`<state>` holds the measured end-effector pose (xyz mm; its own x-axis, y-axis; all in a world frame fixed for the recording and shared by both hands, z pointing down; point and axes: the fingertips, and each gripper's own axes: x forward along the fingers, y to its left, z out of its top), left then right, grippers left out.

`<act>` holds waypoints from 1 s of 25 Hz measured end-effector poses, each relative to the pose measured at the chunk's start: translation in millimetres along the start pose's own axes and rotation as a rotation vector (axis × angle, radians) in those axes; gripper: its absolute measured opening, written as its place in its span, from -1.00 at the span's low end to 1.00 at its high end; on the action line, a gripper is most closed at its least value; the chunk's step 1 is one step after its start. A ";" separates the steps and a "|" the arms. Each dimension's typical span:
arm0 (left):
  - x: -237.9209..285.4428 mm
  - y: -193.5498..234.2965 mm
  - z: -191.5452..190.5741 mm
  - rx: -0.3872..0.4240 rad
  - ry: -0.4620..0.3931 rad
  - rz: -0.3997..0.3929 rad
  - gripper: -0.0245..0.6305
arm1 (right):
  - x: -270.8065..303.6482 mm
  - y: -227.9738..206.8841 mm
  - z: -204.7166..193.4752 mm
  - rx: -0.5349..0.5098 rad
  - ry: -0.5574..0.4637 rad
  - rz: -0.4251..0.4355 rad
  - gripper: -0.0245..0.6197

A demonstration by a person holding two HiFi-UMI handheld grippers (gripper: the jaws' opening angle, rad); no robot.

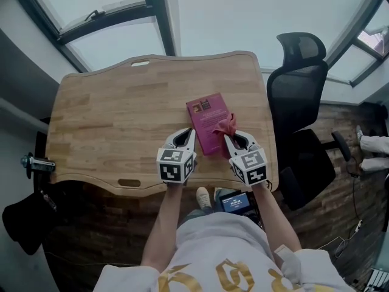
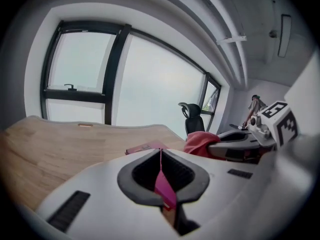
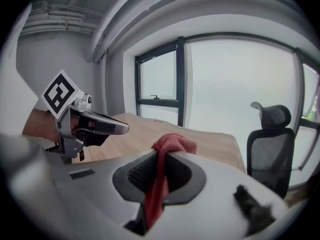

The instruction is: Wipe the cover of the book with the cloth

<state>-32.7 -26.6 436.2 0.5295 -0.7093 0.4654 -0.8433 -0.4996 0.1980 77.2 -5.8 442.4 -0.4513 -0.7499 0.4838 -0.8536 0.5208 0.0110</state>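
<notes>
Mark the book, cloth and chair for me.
book (image 1: 203,118): head view, middle of the cover.
cloth (image 3: 173,143): right gripper view, bunched top.
chair (image 1: 297,90): head view, mesh backrest.

The table (image 1: 121,120) is pale honey wood with a streaked plank grain. On it the book (image 1: 208,123) has a magenta cover with a small dark printed square towards the table's far edge (the print is too small to read). The cloth (image 1: 226,125) is red. The left gripper (image 1: 192,131) and the right gripper (image 1: 228,137) are white with dark grey pads (image 2: 142,173), and their cubes (image 1: 176,165) carry black-and-white square markers. Beside the table the chair (image 1: 298,90) is black, and the floor (image 1: 331,218) is dark brown planks.
</notes>
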 end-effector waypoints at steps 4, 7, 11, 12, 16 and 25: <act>-15.6 -5.8 13.5 0.026 -0.047 0.019 -0.87 | -19.6 1.0 8.4 -0.048 -0.053 -0.016 -0.80; -22.3 -10.3 16.9 -0.009 -0.074 0.031 -0.87 | -34.9 -3.4 11.9 -0.038 -0.094 -0.025 -0.80; -33.6 -25.8 27.4 0.011 -0.120 0.071 -0.87 | -59.2 -8.4 17.3 -0.024 -0.156 -0.044 -0.80; -37.2 -30.4 30.8 0.019 -0.135 0.084 -0.87 | -65.2 -8.2 20.1 -0.030 -0.169 -0.041 -0.80; -50.9 -47.3 35.6 0.084 -0.178 0.143 -0.87 | -85.2 -7.7 25.4 0.009 -0.223 -0.024 -0.80; -70.9 -79.7 19.1 0.092 -0.196 0.188 -0.87 | -119.7 -10.2 20.6 0.007 -0.251 -0.037 -0.80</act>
<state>-1.3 54.0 370.9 0.3798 -0.8718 0.3095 -0.9212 -0.3869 0.0407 134.5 70.2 366.4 -0.4693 -0.8468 0.2504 -0.8723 0.4887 0.0178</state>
